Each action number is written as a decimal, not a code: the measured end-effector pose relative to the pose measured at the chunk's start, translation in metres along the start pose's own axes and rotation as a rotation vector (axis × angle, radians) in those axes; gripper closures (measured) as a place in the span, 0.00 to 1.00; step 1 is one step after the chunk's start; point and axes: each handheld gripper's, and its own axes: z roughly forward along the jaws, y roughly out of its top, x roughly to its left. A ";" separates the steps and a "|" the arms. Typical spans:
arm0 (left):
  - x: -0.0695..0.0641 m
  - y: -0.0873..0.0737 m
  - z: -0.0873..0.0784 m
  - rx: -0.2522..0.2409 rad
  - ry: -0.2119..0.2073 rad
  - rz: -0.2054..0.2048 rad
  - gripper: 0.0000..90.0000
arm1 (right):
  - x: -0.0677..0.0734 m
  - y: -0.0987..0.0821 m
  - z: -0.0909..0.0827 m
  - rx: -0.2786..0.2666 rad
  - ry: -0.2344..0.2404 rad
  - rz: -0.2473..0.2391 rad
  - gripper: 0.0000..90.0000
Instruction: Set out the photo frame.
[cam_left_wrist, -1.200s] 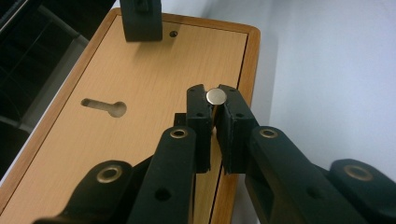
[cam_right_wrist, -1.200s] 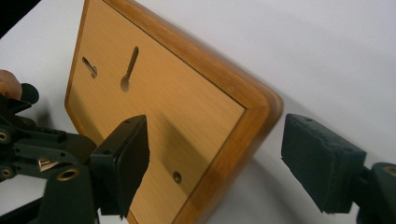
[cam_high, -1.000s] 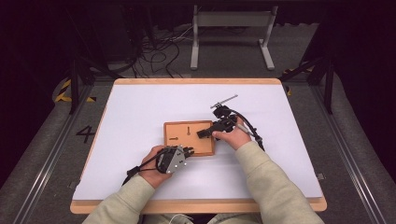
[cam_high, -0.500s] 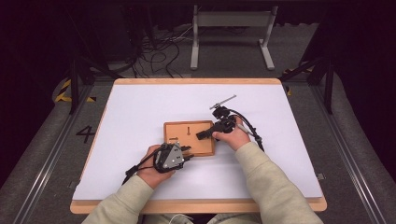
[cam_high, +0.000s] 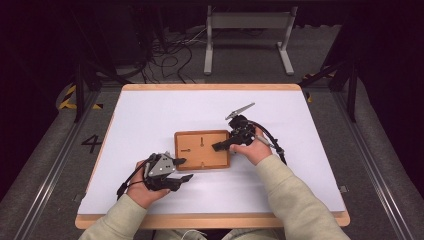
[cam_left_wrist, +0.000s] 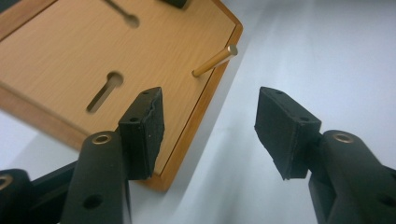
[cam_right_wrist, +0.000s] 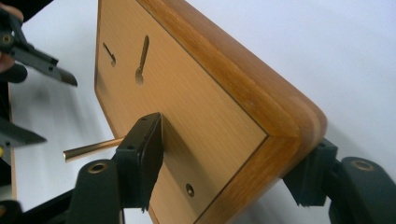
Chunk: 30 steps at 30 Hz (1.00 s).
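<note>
Item: wooden board (cam_high: 202, 149) with keyhole slots and a brass pin (cam_left_wrist: 214, 61), lying flat near the middle of the white table (cam_high: 150, 115).

Nearest, by the person's edge: left gripper (cam_high: 182, 169), held in the left hand (cam_high: 142, 187) just off the board's near-left corner. Its jaws have just been opening and now stand spread, with nothing between them. In the left gripper view one pad (cam_left_wrist: 142, 126) hangs over the board's corner and the other over bare table. The pin stands ahead of them, upright in its hole near the board's edge, free of both pads.

Middle: board, two keyhole slots (cam_left_wrist: 105, 91) cut in its face; one empty round hole (cam_right_wrist: 189, 189) shows in the right gripper view.

Farther: right gripper (cam_high: 220, 146), in the right hand (cam_high: 252, 149), astride the board's right edge. Its jaws have just been closing; one pad sits on the face, the other beyond the rounded edge. Firm pressing cannot be told; a gap seems to remain.

Handling note, as a judgement: the pin looks just seated and let go. Draw the left gripper straight back, clear of the pin, so it is not knocked askew; let the right steady the board by its edge only, without lifting or tilting it.
</note>
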 end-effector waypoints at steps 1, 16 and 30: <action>0.000 -0.002 -0.003 -0.004 0.002 -0.007 0.46 | 0.002 0.000 -0.001 -0.001 -0.006 -0.013 0.42; 0.016 -0.024 -0.033 -0.049 0.057 -0.120 0.45 | 0.037 -0.014 -0.024 -0.020 -0.087 -0.222 0.54; 0.027 -0.033 -0.034 -0.070 0.043 -0.190 0.43 | 0.070 -0.038 -0.040 -0.046 -0.108 -0.370 0.66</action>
